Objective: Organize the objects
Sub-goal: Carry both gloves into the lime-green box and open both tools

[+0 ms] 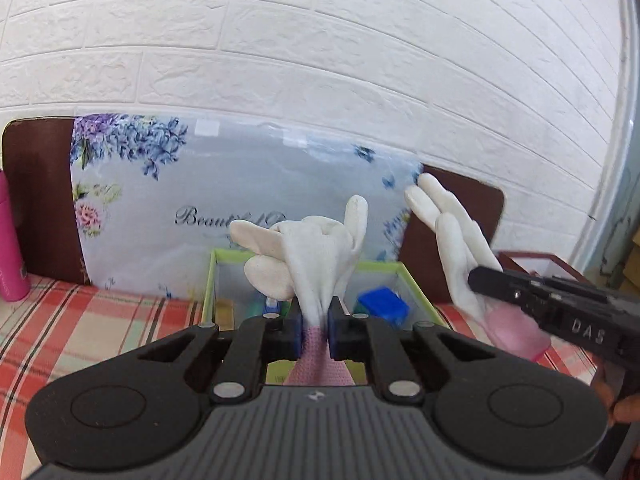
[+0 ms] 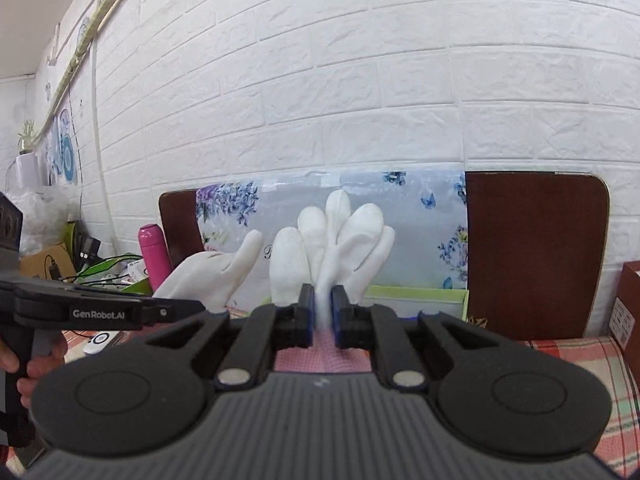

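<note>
My left gripper (image 1: 316, 318) is shut on a white glove (image 1: 316, 252) with a pink cuff, held up above a green-rimmed box (image 1: 210, 280). My right gripper (image 2: 322, 314) is shut on a second white glove (image 2: 340, 240) with a pink cuff. In the left wrist view the right gripper (image 1: 480, 276) enters from the right with its glove (image 1: 460, 248). In the right wrist view the left gripper (image 2: 192, 306) enters from the left with its glove (image 2: 208, 276). The box holds a blue block (image 1: 384, 304) and other small items.
A floral plastic-wrapped package (image 1: 240, 184) leans on a brown board (image 2: 536, 256) against the white brick wall. A pink bottle (image 2: 154, 254) stands at the left. A plaid cloth (image 1: 80, 320) covers the table. A brown box (image 2: 630, 312) sits at the right.
</note>
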`<action>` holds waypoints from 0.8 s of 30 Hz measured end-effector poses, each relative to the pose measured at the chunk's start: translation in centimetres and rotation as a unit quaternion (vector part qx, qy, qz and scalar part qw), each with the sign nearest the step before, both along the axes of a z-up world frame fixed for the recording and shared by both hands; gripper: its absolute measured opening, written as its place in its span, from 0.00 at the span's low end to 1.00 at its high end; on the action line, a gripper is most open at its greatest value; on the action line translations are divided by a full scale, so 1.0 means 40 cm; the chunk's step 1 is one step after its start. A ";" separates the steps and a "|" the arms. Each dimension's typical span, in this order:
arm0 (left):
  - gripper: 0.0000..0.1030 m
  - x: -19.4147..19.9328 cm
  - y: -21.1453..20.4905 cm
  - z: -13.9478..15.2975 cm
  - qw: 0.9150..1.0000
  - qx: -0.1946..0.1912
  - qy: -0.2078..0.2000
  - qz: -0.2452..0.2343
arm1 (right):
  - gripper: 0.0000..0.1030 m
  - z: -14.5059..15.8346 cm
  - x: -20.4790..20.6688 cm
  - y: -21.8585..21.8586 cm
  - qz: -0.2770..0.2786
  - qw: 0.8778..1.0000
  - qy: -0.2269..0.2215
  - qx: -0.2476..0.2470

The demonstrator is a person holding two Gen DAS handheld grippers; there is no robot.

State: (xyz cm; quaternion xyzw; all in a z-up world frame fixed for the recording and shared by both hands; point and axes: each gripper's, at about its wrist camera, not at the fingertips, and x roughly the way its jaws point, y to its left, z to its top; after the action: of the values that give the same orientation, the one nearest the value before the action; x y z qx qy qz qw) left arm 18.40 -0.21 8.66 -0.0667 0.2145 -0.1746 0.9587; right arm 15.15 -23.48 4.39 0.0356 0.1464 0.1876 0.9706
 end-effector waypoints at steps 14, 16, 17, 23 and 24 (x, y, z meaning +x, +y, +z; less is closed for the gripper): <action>0.15 0.299 -0.028 -0.100 0.999 0.026 0.036 0.021 | 0.11 -0.154 0.337 0.088 0.002 0.997 0.047 -0.059; 0.52 0.319 -0.028 -0.138 0.998 0.039 0.053 0.018 | 0.22 -0.200 0.378 0.112 0.015 0.993 0.070 -0.090; 0.63 0.319 -0.025 -0.154 0.997 0.044 0.059 0.025 | 0.30 -0.225 0.388 0.125 0.010 0.990 0.080 -0.118; 0.71 0.289 0.002 -0.183 0.998 0.035 0.044 0.029 | 0.68 -0.272 0.359 0.123 0.000 0.987 0.068 -0.144; 0.71 0.286 0.002 -0.178 0.998 0.037 0.043 0.033 | 0.72 -0.265 0.353 0.120 -0.005 0.988 0.064 -0.142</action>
State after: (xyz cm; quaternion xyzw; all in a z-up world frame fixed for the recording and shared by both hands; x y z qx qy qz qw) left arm 29.83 -0.12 1.55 -0.0453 0.2597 -0.1317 0.9556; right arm 29.25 -18.67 -6.22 -0.0901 0.2337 0.1570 0.9553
